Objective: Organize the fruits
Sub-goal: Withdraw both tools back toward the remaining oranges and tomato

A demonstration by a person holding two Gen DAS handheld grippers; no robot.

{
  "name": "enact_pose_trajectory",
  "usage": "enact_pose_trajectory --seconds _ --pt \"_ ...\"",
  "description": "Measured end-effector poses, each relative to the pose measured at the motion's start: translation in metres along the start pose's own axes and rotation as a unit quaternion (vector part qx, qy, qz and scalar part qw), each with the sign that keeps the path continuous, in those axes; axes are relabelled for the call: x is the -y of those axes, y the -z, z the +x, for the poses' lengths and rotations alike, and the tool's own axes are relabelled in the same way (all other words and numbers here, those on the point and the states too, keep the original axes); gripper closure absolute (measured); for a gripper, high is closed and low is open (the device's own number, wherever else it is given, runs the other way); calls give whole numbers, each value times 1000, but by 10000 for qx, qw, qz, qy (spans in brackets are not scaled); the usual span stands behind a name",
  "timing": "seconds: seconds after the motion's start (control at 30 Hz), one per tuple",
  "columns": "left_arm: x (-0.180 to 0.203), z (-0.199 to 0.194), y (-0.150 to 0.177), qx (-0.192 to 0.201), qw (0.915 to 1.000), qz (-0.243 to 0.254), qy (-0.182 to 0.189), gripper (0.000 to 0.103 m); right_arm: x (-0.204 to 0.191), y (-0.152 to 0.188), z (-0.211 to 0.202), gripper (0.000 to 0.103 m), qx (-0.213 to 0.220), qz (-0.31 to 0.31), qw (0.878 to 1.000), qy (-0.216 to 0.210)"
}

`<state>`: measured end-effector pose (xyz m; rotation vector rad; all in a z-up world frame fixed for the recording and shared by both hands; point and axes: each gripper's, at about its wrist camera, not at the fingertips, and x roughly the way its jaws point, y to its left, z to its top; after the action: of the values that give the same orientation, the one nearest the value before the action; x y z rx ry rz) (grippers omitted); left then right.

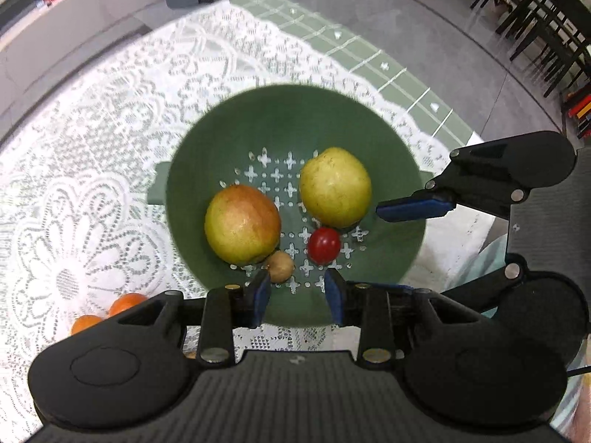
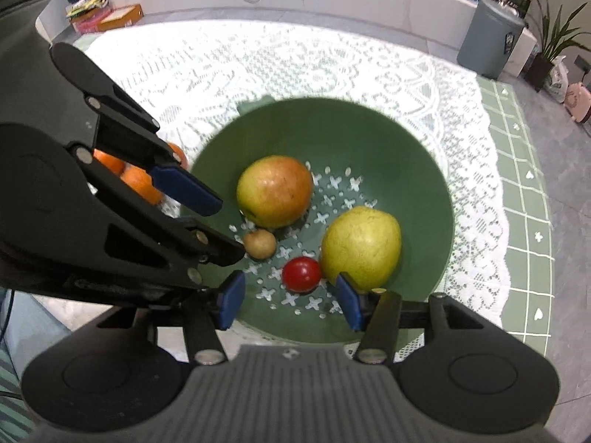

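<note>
Fruit sits in a green colander (image 1: pixel 229 129) in the middle of both views, on a white lace cloth (image 1: pixel 110 129) over the counter. Inside: a red-yellow apple (image 1: pixel 242 224) at centre left of the left wrist view, a yellow-green pear-ish fruit (image 1: pixel 334 187) to its right, a small red tomato-looking thing (image 1: pixel 324 245) just below that one, and a little tan fruit (image 1: pixel 280 266) tucked against the apple's lower edge. Two oranges (image 1: pixel 107 312) lie on the lace outside the colander, lower left of that frame.

Left gripper (image 1: pixel 297 295) hangs over the near rim, jaws slightly apart with nothing between them. Right gripper (image 2: pixel 290 302) is above the colander too, jaws moderately open and empty; the tomato shows between the tips but further down in the colander, not touched.
</note>
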<state>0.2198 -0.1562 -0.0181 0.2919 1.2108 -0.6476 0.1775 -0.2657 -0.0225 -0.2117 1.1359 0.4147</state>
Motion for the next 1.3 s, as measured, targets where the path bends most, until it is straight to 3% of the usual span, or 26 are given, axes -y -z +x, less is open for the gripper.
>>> enact_pose_trajectory --seconds 0.33,0.63,0.9,1.07,1.3 --pt "4 -69 38 927 9955 -38 -176 62 -38 9 -40 45 872 19 9962 32" --pt "-5 -111 93 1812 9801 -379 -710 61 -79 32 -51 42 1971 442 9793 -92" --pt "-33 -115 148 2280 9602 -1034 -1237 61 -117 54 -39 41 2703 821 9593 -67" --pt "-59 -109 185 2523 9457 -1642 -1223 61 -140 69 -22 39 3091 603 9483 389" --pt "-75 -84 223 2799 9330 -2025 -1011 62 -167 81 7 40 3071 17 9504 504"
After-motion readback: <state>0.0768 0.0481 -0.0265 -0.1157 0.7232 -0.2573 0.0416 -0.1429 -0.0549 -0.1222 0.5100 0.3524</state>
